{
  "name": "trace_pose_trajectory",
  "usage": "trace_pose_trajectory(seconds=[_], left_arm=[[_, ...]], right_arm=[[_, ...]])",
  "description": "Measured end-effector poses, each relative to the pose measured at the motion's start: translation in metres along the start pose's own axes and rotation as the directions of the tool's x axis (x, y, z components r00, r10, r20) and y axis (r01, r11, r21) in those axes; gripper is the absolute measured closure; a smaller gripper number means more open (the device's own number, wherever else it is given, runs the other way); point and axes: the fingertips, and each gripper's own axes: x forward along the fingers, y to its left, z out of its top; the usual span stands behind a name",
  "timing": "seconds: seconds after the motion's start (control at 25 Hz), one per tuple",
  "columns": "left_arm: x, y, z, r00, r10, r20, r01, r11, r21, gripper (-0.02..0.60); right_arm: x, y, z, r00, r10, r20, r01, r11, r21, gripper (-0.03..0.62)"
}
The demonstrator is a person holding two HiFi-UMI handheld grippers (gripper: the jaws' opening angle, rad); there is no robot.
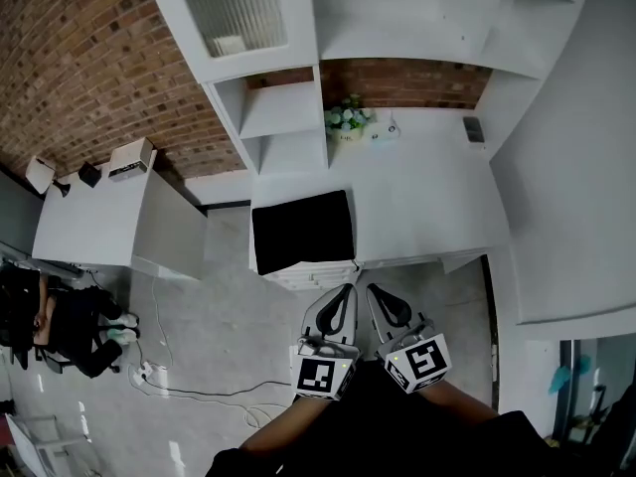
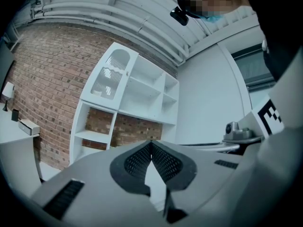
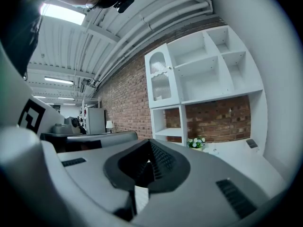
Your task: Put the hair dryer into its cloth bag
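Note:
A flat black cloth bag point(image 1: 303, 230) lies at the near left corner of the white table point(image 1: 427, 207). I cannot make out the hair dryer; a small white object point(image 1: 384, 130) sits by the plant at the back, too small to tell. My left gripper point(image 1: 349, 288) and right gripper point(image 1: 372, 288) are side by side just in front of the table's near edge, short of the bag. In the left gripper view the left gripper point(image 2: 151, 142) has its jaws together with nothing between them. The right gripper point(image 3: 150, 141) is likewise shut and empty, pointing level toward the shelves.
A potted plant point(image 1: 346, 120) and a small dark object point(image 1: 474, 127) stand at the table's back, under white wall shelves point(image 1: 283, 117). A second white table point(image 1: 94, 217) stands at the left, with cables point(image 1: 159, 376) on the floor. A seated person point(image 1: 70, 331) is at the far left.

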Motion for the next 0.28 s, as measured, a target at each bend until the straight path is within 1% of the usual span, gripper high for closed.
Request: trace_pose_trajectory(seconds=[0.12, 0.28], left_arm=[[-0.002, 0.000, 0.001, 1.000, -0.019, 0.003, 0.019, 1.000, 0.020, 0.565], [-0.010, 0.001, -0.007, 1.000, -0.021, -0.020, 0.020, 1.000, -0.017, 0.565]], right_arm=[[0.001, 0.006, -0.006, 1.000, -0.001, -0.010, 0.001, 1.000, 0.008, 0.579], [0.005, 0.018, -0.012, 1.000, 0.010, -0.021, -0.010, 1.000, -0.001, 0.579]])
